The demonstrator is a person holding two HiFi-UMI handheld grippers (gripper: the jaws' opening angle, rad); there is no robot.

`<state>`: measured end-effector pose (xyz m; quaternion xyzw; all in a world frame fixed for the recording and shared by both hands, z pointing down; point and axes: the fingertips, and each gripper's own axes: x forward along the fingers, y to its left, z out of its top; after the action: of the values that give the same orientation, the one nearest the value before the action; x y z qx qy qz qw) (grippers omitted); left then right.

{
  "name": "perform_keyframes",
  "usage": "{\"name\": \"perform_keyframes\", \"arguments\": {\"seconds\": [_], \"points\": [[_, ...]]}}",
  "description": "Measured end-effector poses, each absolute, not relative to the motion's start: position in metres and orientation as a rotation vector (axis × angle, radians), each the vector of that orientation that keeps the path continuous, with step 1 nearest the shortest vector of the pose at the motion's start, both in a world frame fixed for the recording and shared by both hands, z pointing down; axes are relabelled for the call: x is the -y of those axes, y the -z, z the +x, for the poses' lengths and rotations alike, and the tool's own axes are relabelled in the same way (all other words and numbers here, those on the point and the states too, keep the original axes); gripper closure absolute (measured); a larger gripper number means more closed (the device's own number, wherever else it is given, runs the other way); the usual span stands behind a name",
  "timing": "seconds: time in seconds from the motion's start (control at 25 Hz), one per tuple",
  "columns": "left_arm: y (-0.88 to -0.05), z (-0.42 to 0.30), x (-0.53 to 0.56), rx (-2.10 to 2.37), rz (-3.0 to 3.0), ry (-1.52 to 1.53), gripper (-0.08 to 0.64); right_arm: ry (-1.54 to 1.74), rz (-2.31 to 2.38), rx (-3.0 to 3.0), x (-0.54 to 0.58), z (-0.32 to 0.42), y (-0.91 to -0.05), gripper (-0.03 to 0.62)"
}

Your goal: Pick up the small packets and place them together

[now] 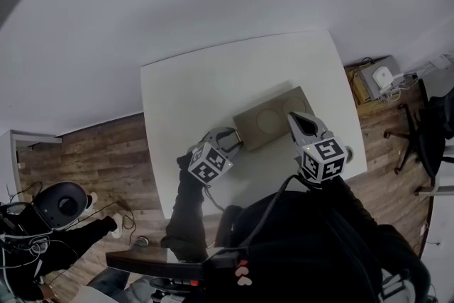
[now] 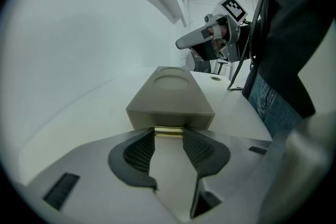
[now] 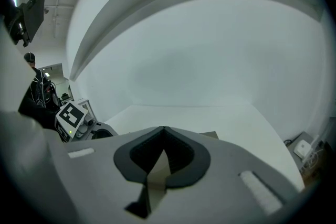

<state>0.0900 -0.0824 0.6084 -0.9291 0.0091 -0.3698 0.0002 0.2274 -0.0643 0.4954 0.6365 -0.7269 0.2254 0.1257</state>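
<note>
I have both tools over the white worktop (image 1: pixel 206 92), one at each end of a tan box (image 1: pixel 273 120) that lies flat there with two round recesses in its top. My left hand-held gripper (image 2: pixel 169 130) points at the box's near end, which is open. Its jaws stand moderately apart, and its dark ribbed pads (image 2: pixel 140 152) flank a strip of bare worktop. Right at their tips, in the mouth of the box, I can see the edge of a small gold-coloured packet (image 2: pixel 169 132). It lies in the gap between the two tips, but I cannot tell whether the pads touch it or only frame it. From the head view this gripper sits at the box's left end, its marker cube toward me and a dark sleeve (image 1: pixel 188 213) behind it. My right hand-held gripper (image 3: pixel 164 132) has its jaws pressed together with nothing between them, and it hovers over the box's right end. Only a corner of the box shows past its pads there. No other packets show on the worktop. Off the worktop's right side, a dark office chair (image 1: pixel 425 142) stands on the wooden floor (image 1: pixel 92 152).
</note>
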Motion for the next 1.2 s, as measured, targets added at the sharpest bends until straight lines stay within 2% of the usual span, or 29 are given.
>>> {"name": "perform_keyframes", "arguments": {"seconds": [1.2], "points": [[-0.612,0.011,0.089,-0.255,-2.887,1.262,0.399,-0.606,1.749,2.204,0.065,0.194,-0.492,0.591]]}}
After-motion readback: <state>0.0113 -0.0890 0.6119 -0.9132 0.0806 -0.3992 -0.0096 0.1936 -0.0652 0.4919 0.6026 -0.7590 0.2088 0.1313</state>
